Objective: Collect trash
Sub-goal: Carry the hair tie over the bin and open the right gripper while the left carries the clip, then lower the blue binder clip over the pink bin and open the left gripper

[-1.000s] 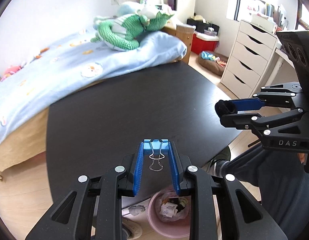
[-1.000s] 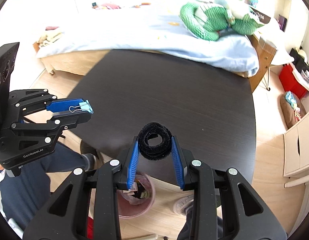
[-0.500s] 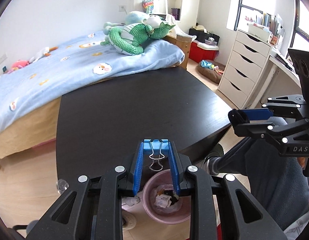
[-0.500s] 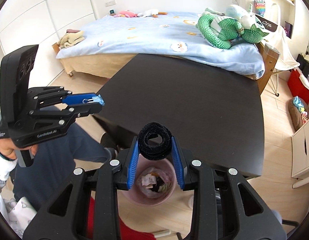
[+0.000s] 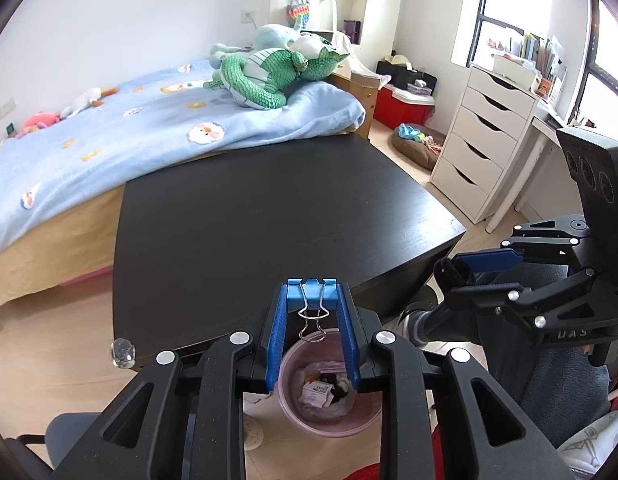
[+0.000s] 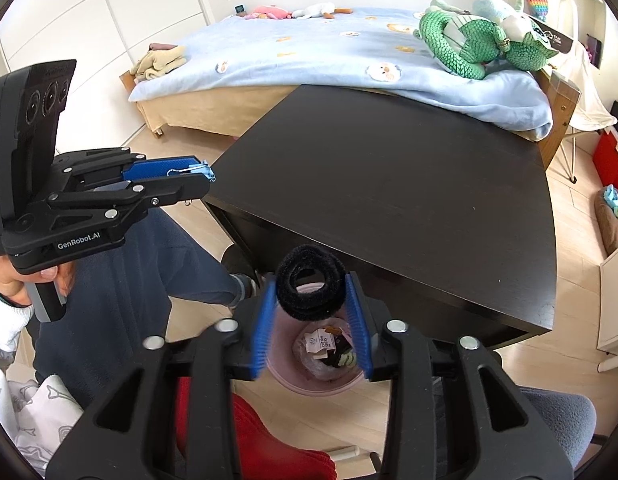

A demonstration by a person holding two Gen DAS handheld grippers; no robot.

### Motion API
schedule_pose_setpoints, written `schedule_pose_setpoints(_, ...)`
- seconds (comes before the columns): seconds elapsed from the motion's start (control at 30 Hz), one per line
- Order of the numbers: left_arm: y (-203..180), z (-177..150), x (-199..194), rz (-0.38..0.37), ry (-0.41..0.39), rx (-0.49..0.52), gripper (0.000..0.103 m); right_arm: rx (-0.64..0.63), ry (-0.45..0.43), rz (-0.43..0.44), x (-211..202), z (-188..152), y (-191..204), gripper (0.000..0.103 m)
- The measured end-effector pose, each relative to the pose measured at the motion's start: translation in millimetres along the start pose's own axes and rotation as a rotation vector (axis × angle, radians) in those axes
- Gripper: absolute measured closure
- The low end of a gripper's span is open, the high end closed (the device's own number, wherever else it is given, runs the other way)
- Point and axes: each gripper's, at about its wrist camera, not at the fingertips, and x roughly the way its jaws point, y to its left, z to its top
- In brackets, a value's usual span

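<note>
My left gripper is shut on a blue binder clip with wire handles hanging down. It hovers above a pink trash bin holding wrappers on the floor. My right gripper is shut on a black fuzzy hair tie, also above the pink bin. Each gripper shows in the other's view: the right at the right edge, the left at the left.
A black table stands just beyond the bin, its near edge over the bin's far side. A bed with a blue blanket and green plush toy lies behind. White drawers stand at right. The person's legs are beside the bin.
Both grippers have pulled back from over the table and lowered toward the pink bin, still holding the clip and the hair tie. The bin now sits directly under both.
</note>
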Motion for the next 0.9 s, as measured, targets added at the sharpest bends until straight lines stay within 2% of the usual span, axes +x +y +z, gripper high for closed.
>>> schedule_pose_setpoints(0.07,0,0,0,0.000,-0.002,0.002,0.078,0.006,-0.011,-0.004,-1,0,-2,0.028)
schedule_pose_setpoints(0.17,-1,-2,0,-0.002,0.000,0.007,0.078,0.022,-0.017,-0.020,-2,0,-5,0.014)
schedule_pose_setpoints(0.57,-12,-5,0,-0.037,0.012,0.034,0.078,0.067,-0.049,-0.078,-11,-1,-14,0.006)
schedule_pose_setpoints(0.9,-25,-1,-1,-0.068,0.012,0.079,0.078,0.110,-0.074,-0.123,-23,-3,-25,0.005)
